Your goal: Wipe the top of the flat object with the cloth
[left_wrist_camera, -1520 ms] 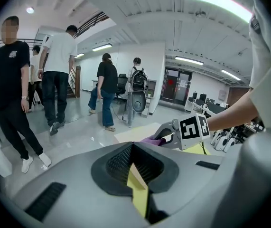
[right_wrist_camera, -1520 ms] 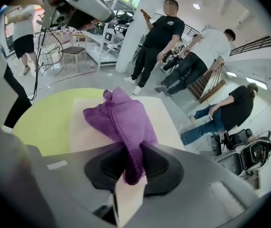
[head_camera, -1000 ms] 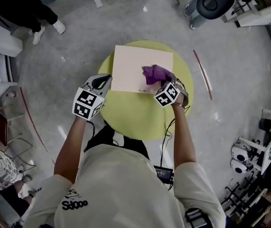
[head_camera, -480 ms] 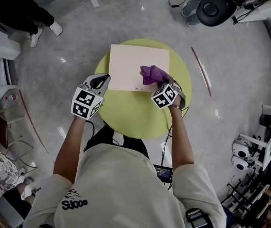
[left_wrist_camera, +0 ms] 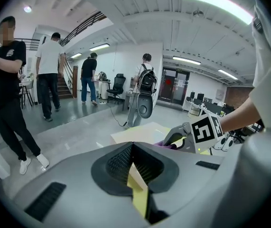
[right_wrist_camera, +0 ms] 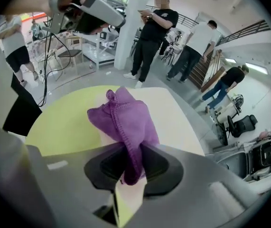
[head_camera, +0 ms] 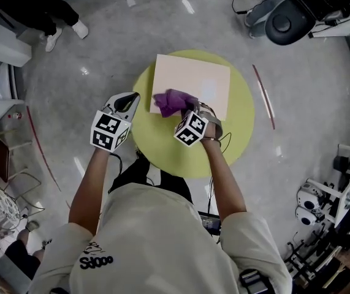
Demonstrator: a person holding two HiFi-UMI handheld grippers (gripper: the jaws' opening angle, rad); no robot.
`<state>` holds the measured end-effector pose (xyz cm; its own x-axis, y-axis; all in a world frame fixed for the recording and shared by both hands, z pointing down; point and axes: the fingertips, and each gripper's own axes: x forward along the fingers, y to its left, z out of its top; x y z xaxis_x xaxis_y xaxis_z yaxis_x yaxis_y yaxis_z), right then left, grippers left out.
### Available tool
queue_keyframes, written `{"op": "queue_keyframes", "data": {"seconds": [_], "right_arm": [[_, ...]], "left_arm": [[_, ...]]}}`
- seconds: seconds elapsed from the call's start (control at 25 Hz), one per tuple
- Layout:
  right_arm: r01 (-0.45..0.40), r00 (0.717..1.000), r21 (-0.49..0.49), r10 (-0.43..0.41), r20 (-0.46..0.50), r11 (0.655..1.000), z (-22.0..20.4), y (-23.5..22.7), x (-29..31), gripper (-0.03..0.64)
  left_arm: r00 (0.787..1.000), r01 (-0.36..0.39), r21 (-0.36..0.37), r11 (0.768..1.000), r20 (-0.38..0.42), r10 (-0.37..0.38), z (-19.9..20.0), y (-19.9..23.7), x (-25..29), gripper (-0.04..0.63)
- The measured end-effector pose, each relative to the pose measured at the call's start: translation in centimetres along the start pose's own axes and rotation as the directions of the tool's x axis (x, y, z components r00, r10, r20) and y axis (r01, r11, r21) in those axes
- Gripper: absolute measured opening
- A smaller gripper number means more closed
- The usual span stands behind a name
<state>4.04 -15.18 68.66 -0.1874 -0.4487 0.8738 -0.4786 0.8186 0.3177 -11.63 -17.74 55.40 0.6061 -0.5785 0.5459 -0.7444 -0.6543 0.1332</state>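
Observation:
A pale flat board [head_camera: 193,81] lies on the round yellow table [head_camera: 162,149]. A bunched purple cloth [head_camera: 173,101] rests on the board's near left corner, and my right gripper [head_camera: 184,112] is shut on it. In the right gripper view the cloth [right_wrist_camera: 123,118] is pinched between the jaws of the right gripper [right_wrist_camera: 134,148] and spreads forward over the board [right_wrist_camera: 173,113]. My left gripper [head_camera: 127,103] hovers at the table's left edge, beside the board, shut on nothing. Its own view shows the left gripper [left_wrist_camera: 132,146] closed, with the board [left_wrist_camera: 137,132] beyond.
A person's legs [head_camera: 40,8] stand at the far left of the floor. A dark chair base [head_camera: 294,17] sits far right. Racks and gear [head_camera: 340,195] line the right side. Several people [left_wrist_camera: 45,75] stand further off in the room.
My right gripper has dragged the purple cloth leftward across the board, from its near right part to its near left corner. The left gripper has stayed by the table's left edge.

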Motion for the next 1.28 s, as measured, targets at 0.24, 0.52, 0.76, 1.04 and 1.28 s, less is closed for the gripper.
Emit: {"op": "queue_keyframes", "data": {"seconds": [0.24,0.52,0.76,1.04,1.28], "right_arm": [[-0.029,0.999,-0.065,0.031,0.043,0.997,5.6,3.9,0.6,0.088],[0.037,0.999,-0.061,-0.035,0.022,0.997,6.5,5.4,0.7,0.087],[0.043,0.999,-0.043,-0.044,-0.017,0.998,1.8,4.2,-0.7,0.089],[0.08,0.995,-0.007,-0.08,-0.055,0.997,-4.9,1.7,-2.4,0.087],[0.098,0.991,0.049,-0.093,-0.097,0.994,-11.6,-0.2,-4.2,0.089]], "left_arm": [[1.0,-0.022,-0.01,1.0,0.006,0.022,-0.8,2.2,-2.2,0.005],[1.0,0.008,-0.029,1.0,-0.007,-0.008,-2.6,3.2,-2.8,0.005],[1.0,0.03,-0.014,0.999,-0.007,-0.03,-1.6,0.4,-1.3,0.005],[0.999,0.038,-0.013,0.999,-0.014,-0.038,-0.8,-3.5,0.6,0.005],[0.998,0.065,0.003,0.998,-0.014,-0.064,0.4,-7.7,2.6,0.005]]}}
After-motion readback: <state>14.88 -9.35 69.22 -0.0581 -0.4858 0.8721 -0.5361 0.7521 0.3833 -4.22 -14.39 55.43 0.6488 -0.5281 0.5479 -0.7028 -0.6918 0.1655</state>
